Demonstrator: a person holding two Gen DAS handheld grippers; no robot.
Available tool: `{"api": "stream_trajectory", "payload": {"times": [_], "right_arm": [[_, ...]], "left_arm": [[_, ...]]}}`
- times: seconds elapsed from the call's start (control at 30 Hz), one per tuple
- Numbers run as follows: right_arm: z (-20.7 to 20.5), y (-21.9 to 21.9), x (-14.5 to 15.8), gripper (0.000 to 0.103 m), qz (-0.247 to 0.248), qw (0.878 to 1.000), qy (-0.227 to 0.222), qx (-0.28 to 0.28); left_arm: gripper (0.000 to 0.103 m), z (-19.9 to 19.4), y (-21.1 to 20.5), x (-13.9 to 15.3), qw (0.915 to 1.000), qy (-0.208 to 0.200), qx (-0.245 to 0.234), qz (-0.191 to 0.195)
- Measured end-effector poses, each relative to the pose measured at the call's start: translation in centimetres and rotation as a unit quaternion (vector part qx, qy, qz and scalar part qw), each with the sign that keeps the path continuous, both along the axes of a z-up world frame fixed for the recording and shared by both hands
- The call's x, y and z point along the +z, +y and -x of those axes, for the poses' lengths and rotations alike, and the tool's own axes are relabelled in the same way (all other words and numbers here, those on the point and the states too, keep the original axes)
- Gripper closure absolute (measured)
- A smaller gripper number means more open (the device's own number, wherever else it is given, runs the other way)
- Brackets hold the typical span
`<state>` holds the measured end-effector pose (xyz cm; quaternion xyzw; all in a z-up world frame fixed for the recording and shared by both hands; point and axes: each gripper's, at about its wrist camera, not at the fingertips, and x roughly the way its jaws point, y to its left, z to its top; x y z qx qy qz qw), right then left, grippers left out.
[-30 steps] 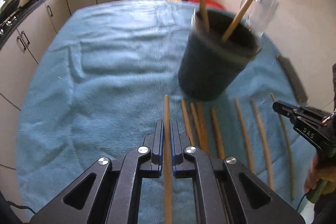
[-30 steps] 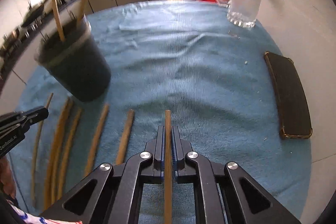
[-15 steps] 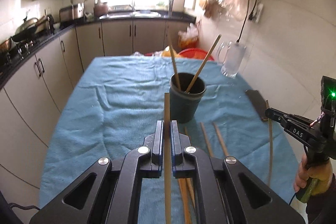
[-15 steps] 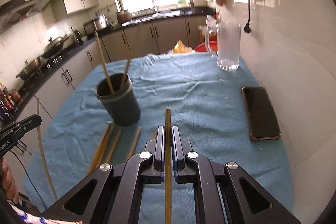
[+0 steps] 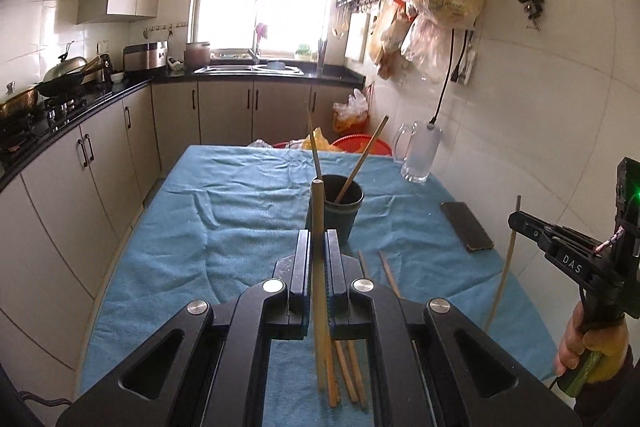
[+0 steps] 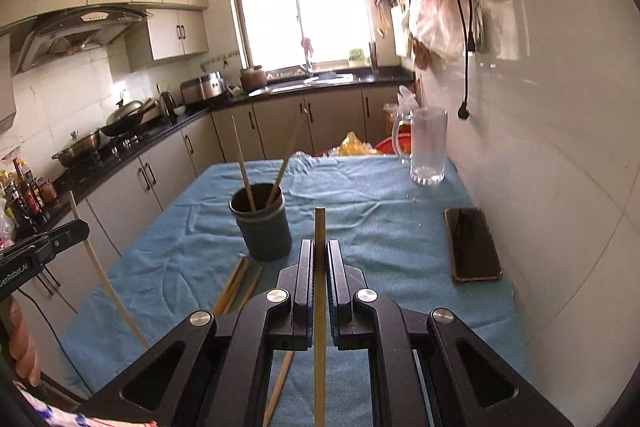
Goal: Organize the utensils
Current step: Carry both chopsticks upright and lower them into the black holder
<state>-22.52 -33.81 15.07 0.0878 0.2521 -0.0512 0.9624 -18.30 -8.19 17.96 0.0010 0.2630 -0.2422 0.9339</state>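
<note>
A dark round holder [image 5: 335, 211] stands mid-table on the blue cloth with two wooden chopsticks leaning in it; it also shows in the right wrist view [image 6: 262, 227]. My left gripper [image 5: 319, 255] is shut on a wooden chopstick [image 5: 319, 227], held up above the near table end. My right gripper [image 6: 319, 259] is shut on another chopstick [image 6: 319, 239], also raised. Each gripper shows in the other's view, the right one [image 5: 516, 221] with its stick hanging down, the left one [image 6: 80, 229] likewise. Several loose chopsticks [image 5: 390, 275] lie on the cloth in front of the holder.
A black phone [image 6: 472, 245] lies on the cloth by the right wall. A glass mug [image 6: 428, 147] stands at the far right corner. Bags and a red basin [image 5: 362, 145] sit beyond the table's far end. Cabinets and a stove run along the left.
Both grippers have risen high and pulled back from the table, each carrying its chopstick. The holder and loose chopsticks now look smaller and farther below.
</note>
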Motion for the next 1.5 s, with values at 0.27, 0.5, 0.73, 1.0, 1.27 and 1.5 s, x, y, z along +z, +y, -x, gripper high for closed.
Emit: {"api": "stream_trajectory", "payload": {"times": [0.27, 0.5, 0.73, 1.0, 1.27, 1.5], "right_arm": [[0.1, 0.4, 1.3, 0.097, 0.002, 1.000, -0.016, 0.005], [-0.9, 0.2, 2.0, 0.097, 0.000, 1.000, -0.022, 0.010], [-2.0, 0.3, 3.2, 0.097, -0.004, 0.999, -0.031, 0.022], [-4.0, 0.6, 5.6, 0.097, -0.016, 0.998, -0.048, 0.045], [-7.7, 1.4, 9.9, 0.097, -0.003, 0.994, -0.086, 0.062], [-12.9, 1.6, 12.1, 0.097, -0.027, 0.992, -0.109, 0.065]], "left_arm": [[0.098, 0.2, 0.0, 1.0, 0.9999, -0.009, -0.002, 0.010], [0.098, -0.2, -0.1, 2.1, 0.9997, -0.014, -0.007, 0.018], [0.098, -1.6, -0.6, 3.5, 0.9995, -0.020, -0.010, 0.023], [0.098, -4.5, -1.6, 5.8, 0.9988, -0.033, -0.012, 0.033], [0.098, -8.8, -3.9, 9.0, 0.9973, -0.060, -0.007, 0.041], [0.098, -13.3, -6.7, 10.3, 0.9970, -0.065, -0.005, 0.041]]}}
